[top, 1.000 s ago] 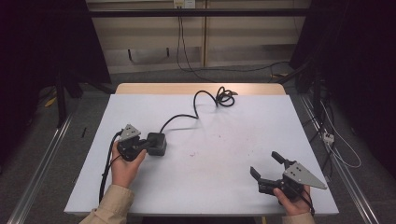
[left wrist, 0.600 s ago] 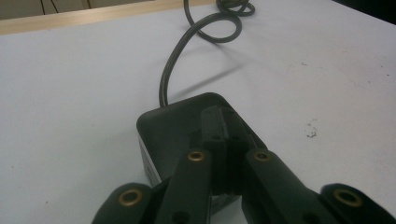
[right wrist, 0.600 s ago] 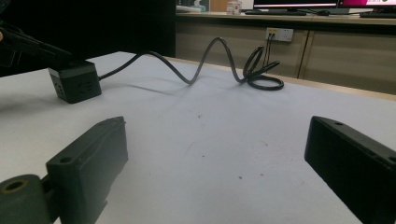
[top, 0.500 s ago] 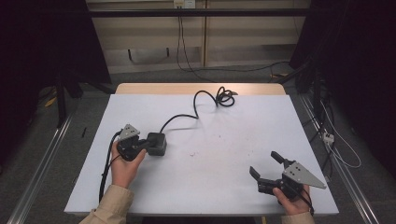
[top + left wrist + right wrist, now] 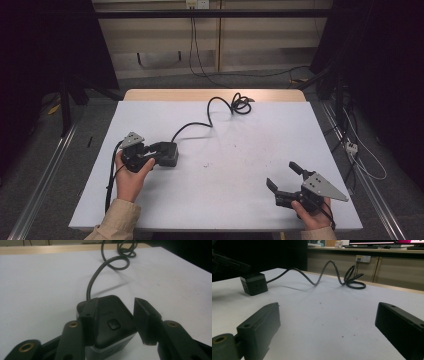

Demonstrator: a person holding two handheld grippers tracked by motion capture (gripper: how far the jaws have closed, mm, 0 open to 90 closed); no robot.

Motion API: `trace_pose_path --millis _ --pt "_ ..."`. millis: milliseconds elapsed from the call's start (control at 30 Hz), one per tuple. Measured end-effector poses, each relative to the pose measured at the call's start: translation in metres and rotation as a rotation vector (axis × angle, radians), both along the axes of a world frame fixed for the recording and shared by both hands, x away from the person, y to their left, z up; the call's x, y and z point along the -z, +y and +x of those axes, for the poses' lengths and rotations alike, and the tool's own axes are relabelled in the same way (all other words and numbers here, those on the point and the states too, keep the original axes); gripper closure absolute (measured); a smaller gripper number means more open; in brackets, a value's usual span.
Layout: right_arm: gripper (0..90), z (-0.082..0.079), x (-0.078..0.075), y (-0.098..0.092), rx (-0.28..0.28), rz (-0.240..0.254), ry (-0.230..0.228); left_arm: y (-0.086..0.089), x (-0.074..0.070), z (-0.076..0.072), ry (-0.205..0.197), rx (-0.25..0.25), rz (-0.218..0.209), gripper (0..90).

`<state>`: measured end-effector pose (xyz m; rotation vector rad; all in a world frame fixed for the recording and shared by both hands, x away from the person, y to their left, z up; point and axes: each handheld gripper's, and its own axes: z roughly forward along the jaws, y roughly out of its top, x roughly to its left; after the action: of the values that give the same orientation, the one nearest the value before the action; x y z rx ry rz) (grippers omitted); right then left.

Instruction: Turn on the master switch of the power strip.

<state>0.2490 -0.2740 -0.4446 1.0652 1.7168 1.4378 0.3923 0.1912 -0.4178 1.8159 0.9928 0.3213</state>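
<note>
Adapter (image 5: 110, 325), black power brick, sits at bench (image 5: 240, 150) left side between left gripper (image 5: 159, 152) fingers, which have just been opening: one pad touching, other clear, so likely releasing. Cord (image 5: 220, 107) trails to far edge. Right gripper (image 5: 284, 178) fingers wide, empty, idle near front right.

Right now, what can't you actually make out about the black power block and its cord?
- Black power block: its near end is cut off by the bottom edge of the left gripper view, and the left tool covers its sides.
- Button marking: too blurred to read.
- Cord: in the high view, the far coil is too small to trace its end.
</note>
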Motion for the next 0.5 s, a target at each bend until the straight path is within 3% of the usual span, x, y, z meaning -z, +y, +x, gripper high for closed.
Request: trace_pose_path --millis 333,500 --pt "5.5 0.001 -0.001 0.000 0.000 0.001 0.001 0.003 -0.006 -0.007 0.008 0.044 -0.021 28.4" --pt "5.5 0.001 0.000 -0.001 0.001 0.002 0.003 0.005 -0.008 -0.011 -0.002 0.084 -0.011 18.8"
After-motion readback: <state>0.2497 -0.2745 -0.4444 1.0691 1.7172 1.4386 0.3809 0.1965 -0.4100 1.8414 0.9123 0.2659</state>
